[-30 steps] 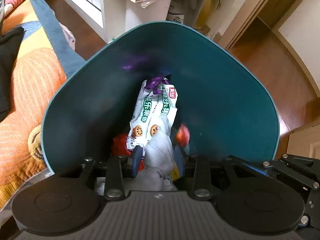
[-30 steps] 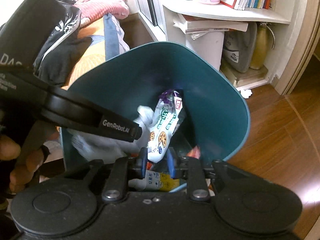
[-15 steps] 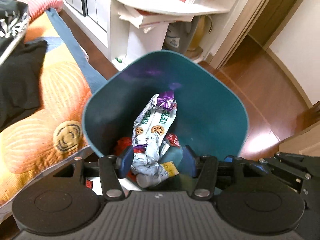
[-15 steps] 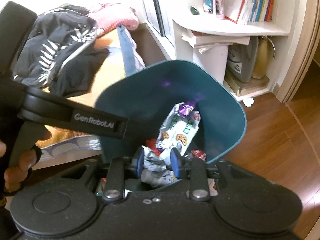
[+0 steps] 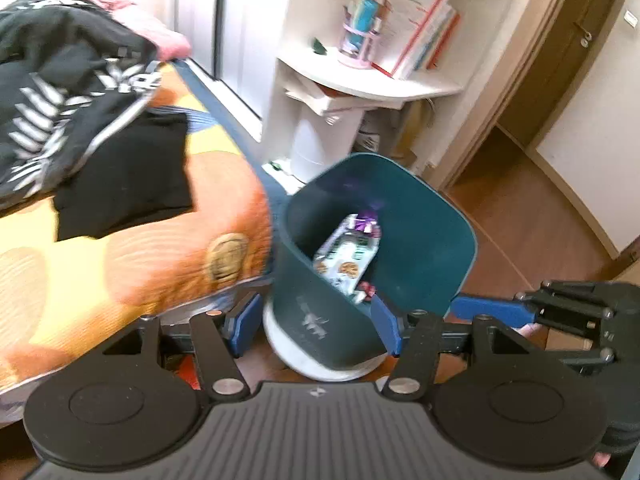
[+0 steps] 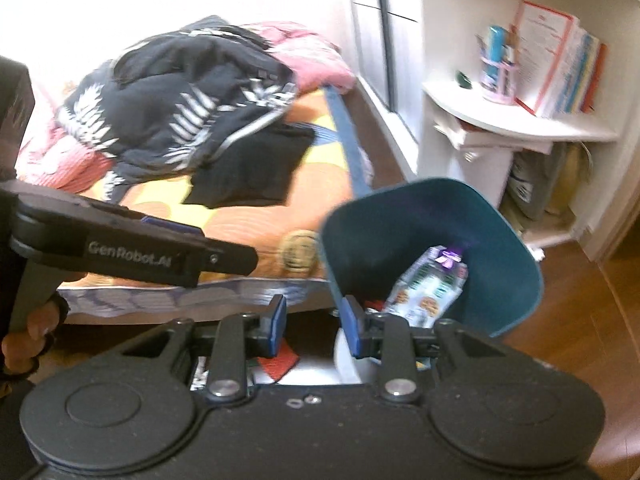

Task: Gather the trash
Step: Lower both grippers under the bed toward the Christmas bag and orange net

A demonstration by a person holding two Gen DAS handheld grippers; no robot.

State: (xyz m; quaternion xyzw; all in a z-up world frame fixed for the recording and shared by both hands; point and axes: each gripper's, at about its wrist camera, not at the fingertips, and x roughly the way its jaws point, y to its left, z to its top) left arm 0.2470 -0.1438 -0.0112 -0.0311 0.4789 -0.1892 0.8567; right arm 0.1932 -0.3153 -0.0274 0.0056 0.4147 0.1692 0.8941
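Two tools hanging spread and empty above a teal trash bin.

The left tool (image 5: 316,330) is showing its blue pads parted wide at lower centre of its view, gripping nothing; the right tool (image 6: 312,330) is likewise standing released, nothing between its pads. The trash bin (image 5: 420,236) is sitting at centre frame on the wooden floor (image 5: 520,216), just beside the bed (image 5: 120,240). A snack wrapper (image 5: 348,254) is lying inside the bin, leaning against its inner wall.
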